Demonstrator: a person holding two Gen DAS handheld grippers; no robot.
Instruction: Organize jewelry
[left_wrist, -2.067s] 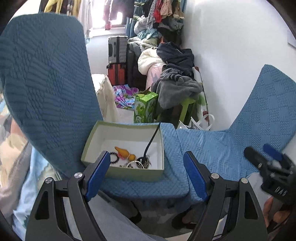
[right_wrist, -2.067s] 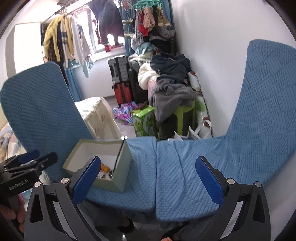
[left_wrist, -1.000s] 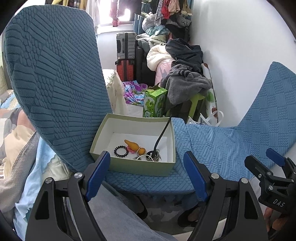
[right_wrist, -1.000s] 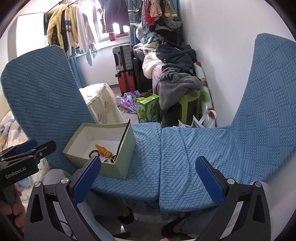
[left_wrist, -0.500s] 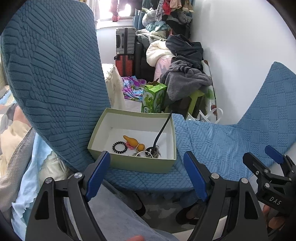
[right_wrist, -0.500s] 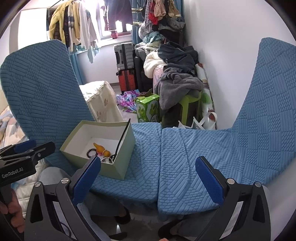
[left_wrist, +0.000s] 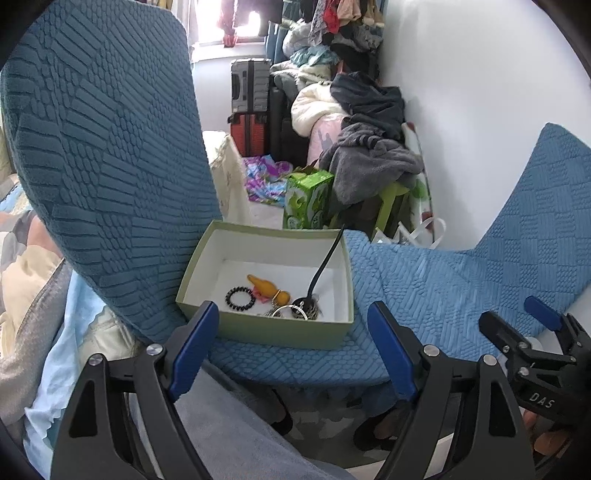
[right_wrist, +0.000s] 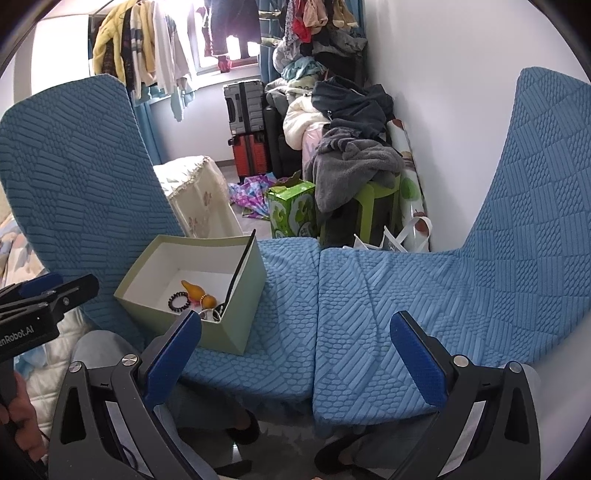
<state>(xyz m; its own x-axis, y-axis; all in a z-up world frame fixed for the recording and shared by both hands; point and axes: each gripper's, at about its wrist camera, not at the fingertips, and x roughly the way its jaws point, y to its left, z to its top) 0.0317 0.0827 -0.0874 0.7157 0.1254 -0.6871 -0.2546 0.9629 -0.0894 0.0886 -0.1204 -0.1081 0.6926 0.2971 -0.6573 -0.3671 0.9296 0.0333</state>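
**Both cameras have closed in on the box; the jewelry lies inside it**

On the left of two blue quilted chair seats (right_wrist: 291, 302), at about 9 o'clock in the right wrist view, stands a pale green open cardboard box (right_wrist: 236, 314). Over the last two seconds both views have drawn nearer and risen, so the box's white floor now shows more fully; nothing in it has shifted. That suits either the start of sorting or the close of a tidy, and the pictures do not settle which.

Behind the seats, toward 12 o'clock, the room is crowded: stacked grey and red suitcases (right_wrist: 245, 125), a heap of clothes (right_wrist: 347, 147) on a lime stool, a green printed carton (right_wrist: 291, 212).

Inside the box lie a thin black wand (left_wrist: 327, 264) leaning on the right wall, an orange gourd-shaped charm (left_wrist: 264, 286), a black beaded bracelet (left_wrist: 240, 297), and a tangle of silver rings and keychain bits (left_wrist: 295, 312).

The left hand-held gripper (left_wrist: 288, 350) and the right hand-held gripper (right_wrist: 295, 354) are both spread wide, holding nothing.
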